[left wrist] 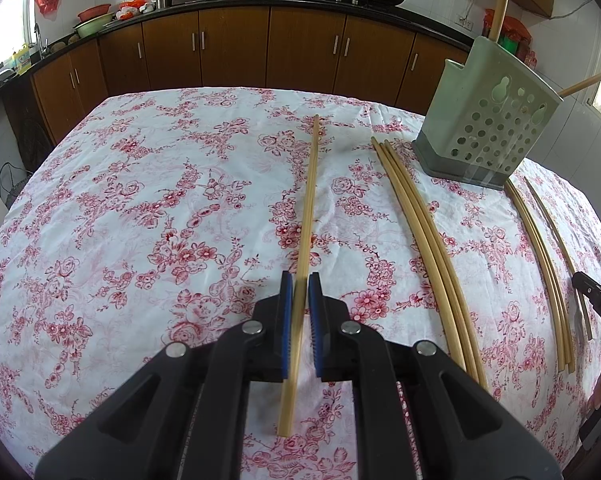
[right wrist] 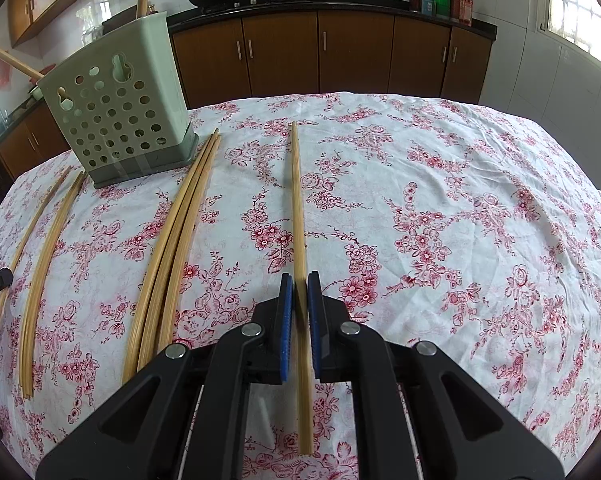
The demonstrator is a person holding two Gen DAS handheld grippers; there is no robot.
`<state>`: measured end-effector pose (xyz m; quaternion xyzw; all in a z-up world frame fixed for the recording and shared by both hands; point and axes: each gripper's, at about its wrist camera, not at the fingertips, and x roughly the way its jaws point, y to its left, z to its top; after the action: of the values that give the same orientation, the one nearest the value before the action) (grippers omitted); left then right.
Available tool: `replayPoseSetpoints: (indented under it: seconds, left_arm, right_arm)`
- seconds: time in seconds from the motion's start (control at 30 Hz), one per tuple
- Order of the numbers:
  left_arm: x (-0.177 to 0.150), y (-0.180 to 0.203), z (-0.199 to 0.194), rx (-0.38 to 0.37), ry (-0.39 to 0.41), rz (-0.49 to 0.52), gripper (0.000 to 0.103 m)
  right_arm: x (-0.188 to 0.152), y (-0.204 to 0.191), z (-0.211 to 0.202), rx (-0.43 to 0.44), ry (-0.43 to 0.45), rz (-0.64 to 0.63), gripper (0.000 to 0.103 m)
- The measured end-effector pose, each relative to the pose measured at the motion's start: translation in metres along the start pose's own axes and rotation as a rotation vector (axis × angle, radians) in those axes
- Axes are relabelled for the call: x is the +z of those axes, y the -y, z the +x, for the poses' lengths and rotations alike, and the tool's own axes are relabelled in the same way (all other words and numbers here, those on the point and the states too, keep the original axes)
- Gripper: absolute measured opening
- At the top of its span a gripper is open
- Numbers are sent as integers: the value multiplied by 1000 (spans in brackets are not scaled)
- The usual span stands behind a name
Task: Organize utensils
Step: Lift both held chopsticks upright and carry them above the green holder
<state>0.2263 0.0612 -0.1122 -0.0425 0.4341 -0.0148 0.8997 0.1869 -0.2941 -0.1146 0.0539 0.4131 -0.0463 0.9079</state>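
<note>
My left gripper (left wrist: 300,284) is closed around a single bamboo chopstick (left wrist: 308,208) that lies lengthwise on the floral tablecloth. My right gripper (right wrist: 300,284) is closed around another single chopstick (right wrist: 298,208) in the same way. A pale green perforated utensil holder (left wrist: 488,120) stands at the far side between the two grippers; it also shows in the right wrist view (right wrist: 120,108), with two chopsticks sticking up out of it. A bundle of three chopsticks (left wrist: 424,232) and a second group (left wrist: 540,256) lie near the holder.
The table has a white cloth with red flowers (left wrist: 160,200). Brown kitchen cabinets (left wrist: 236,44) and a counter with woks run behind it. The other gripper's tip (left wrist: 596,300) shows at the right edge of the left view.
</note>
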Motion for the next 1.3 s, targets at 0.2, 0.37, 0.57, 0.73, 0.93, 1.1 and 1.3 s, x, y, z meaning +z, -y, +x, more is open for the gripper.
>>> replayPoseSetpoints:
  seconds: [0.2, 0.37, 0.57, 0.73, 0.93, 1.1, 1.3]
  left_arm:
    - [0, 0, 0, -1, 0, 0, 11]
    - [-1, 0, -1, -5, 1, -3, 11]
    - [-14, 4, -12, 22, -17, 58, 11]
    - [-21, 8, -16, 55, -3, 100, 9]
    - [-5, 9, -48, 13, 75, 109, 8]
    - [29, 11, -102, -40, 240, 73, 8]
    - [56, 10, -128, -57, 323, 43, 8]
  right_arm:
    - [0, 0, 0, 0, 0, 1, 9]
    - [0, 0, 0, 1, 0, 1, 10]
    - [-8, -1, -7, 16, -3, -2, 15]
    - [-11, 1, -11, 12, 1, 3, 8]
    - [6, 8, -38, 33, 78, 28, 7]
    - [31, 10, -82, 45, 216, 35, 7]
    - [52, 5, -107, 61, 318, 33, 7]
